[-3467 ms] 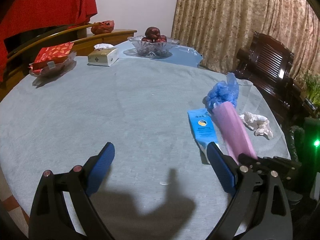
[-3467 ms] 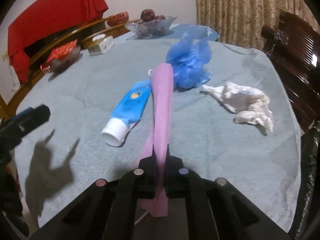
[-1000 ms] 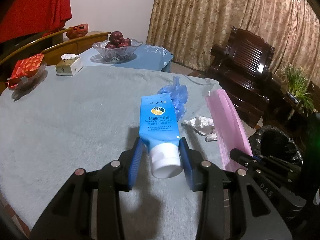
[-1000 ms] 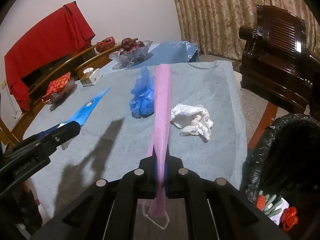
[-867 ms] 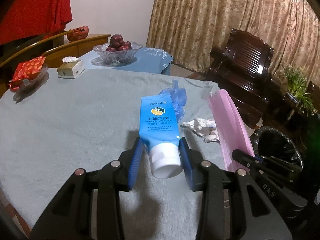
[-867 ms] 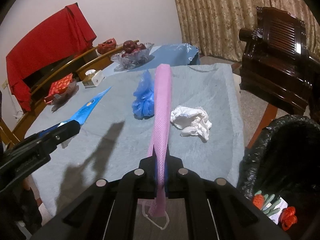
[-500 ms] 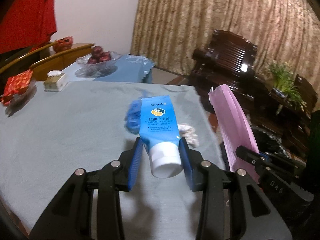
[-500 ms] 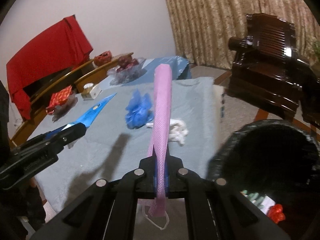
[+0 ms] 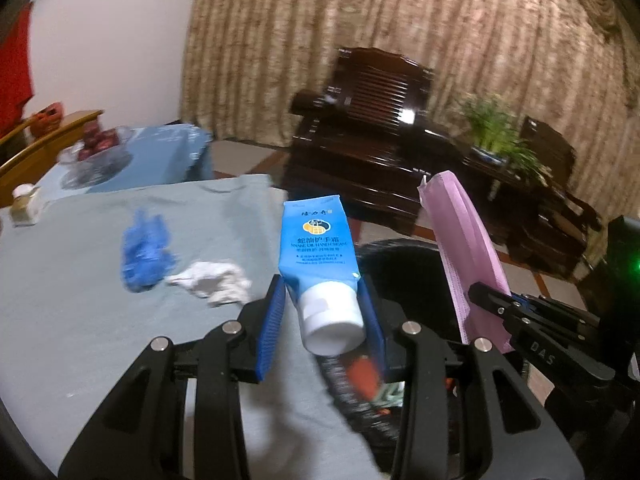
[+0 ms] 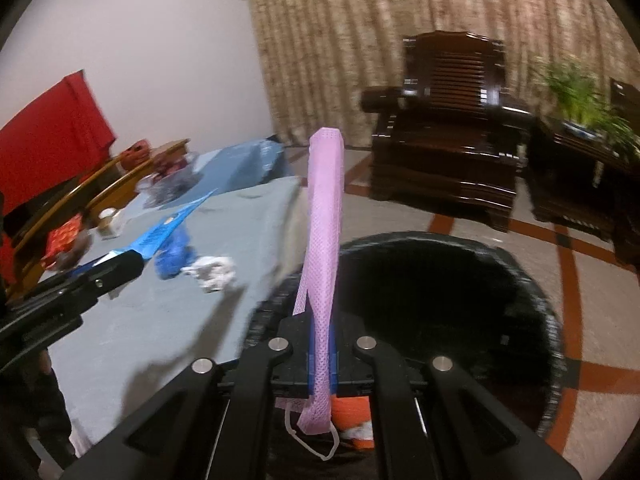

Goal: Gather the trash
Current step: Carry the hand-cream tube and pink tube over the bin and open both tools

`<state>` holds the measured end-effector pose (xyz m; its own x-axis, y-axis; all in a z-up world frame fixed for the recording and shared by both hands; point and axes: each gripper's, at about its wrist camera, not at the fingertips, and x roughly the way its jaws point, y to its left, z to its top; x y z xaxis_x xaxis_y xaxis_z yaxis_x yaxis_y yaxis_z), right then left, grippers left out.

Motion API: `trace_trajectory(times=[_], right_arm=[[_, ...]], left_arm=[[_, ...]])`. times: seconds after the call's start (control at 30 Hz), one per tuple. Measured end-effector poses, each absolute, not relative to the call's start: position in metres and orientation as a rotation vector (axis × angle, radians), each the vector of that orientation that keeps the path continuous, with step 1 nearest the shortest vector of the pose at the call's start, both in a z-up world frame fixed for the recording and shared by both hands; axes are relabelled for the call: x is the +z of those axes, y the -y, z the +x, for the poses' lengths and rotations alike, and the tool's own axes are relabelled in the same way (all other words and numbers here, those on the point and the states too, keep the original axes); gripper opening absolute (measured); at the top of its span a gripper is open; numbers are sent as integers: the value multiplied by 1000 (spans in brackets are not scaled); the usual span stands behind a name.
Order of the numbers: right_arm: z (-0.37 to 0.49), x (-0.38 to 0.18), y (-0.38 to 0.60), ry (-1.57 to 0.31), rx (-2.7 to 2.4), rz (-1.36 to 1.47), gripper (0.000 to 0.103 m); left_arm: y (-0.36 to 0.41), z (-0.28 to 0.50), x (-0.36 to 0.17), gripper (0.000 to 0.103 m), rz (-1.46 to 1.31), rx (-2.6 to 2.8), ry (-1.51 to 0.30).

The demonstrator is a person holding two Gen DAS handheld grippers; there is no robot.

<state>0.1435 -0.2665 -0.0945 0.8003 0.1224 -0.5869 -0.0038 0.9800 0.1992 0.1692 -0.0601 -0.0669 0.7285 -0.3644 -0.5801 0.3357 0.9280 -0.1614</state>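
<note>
Holding the tube (image 9: 320, 256) by its capped end, your left gripper (image 9: 322, 312) hangs over the near rim of the bin (image 10: 520, 272). Your right gripper (image 10: 320, 354) is pinched tight on the pink mask (image 10: 324, 216) (standing up, ear loop dangling), also above the bin. Left of the bin, on the table (image 9: 80, 320), lie a blue bag (image 9: 144, 252) and white tissue (image 9: 212, 282).

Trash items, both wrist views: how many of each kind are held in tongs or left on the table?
Blue hand cream tube, in left tongs: 1
Pink face mask, in right tongs: 1
Blue crumpled bag, on table: 1
White crumpled tissue, on table: 1
Total: 4
</note>
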Motion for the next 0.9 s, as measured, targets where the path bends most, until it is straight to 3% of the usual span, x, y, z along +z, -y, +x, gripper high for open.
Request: trace_trajectory(times=[0.77, 0.83, 0.87, 0.9], right_arm=[[138, -153, 345, -747, -88, 251, 5], [139, -157, 346, -758, -109, 247, 22], [139, -158, 346, -760, -115, 246, 38], [139, -159, 346, -760, -121, 241, 44]], left_arm=[[176, 204, -136, 36, 57, -576, -779], [179, 209, -141, 39, 59, -584, -803], [178, 212, -144, 41, 45, -586, -814], [177, 214, -144, 52, 30, -587, -819]])
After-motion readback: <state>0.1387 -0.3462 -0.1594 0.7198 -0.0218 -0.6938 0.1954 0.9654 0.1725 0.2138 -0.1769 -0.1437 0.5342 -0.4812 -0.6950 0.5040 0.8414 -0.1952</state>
